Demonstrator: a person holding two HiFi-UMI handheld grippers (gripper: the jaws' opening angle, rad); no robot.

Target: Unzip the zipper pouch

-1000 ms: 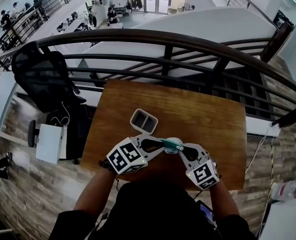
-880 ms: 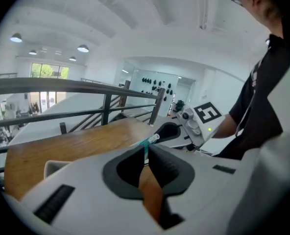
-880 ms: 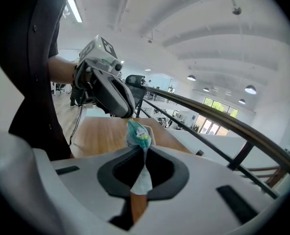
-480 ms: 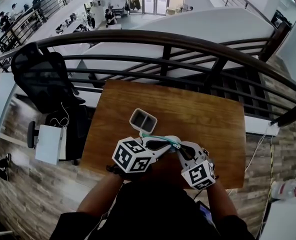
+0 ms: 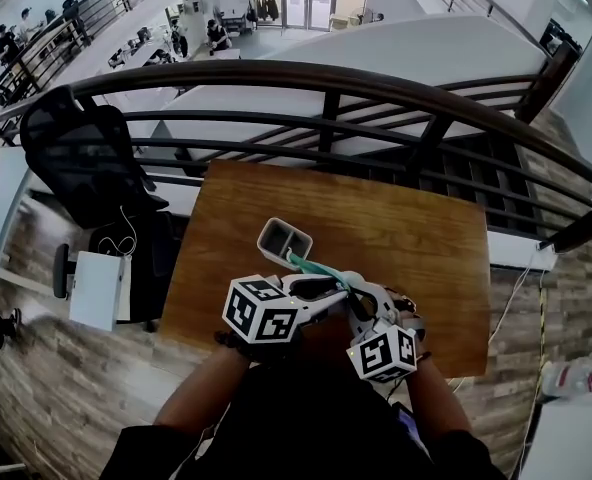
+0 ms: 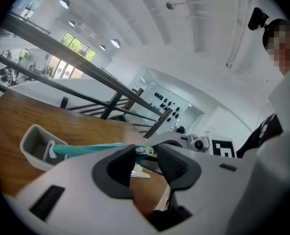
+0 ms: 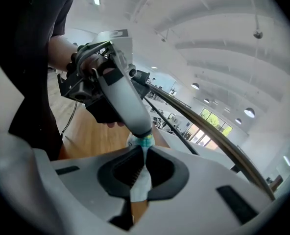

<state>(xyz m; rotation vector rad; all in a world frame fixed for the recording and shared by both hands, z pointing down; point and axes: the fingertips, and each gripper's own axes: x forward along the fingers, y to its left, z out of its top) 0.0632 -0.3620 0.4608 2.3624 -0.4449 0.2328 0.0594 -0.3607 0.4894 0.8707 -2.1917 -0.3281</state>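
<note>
Head camera looks steeply down onto wooden table, railing beyond. Camera on left gripper sits close behind jaws, faces across table toward grey bin. Camera on right gripper, equally close, faces left gripper. All three share zipper pouch.

Claws: two, left claw and right claw. Pouch: one, between claws. Bin: one, just beyond claws. Table: one, beneath claws. Chair: one, well off left claw's side.
</note>
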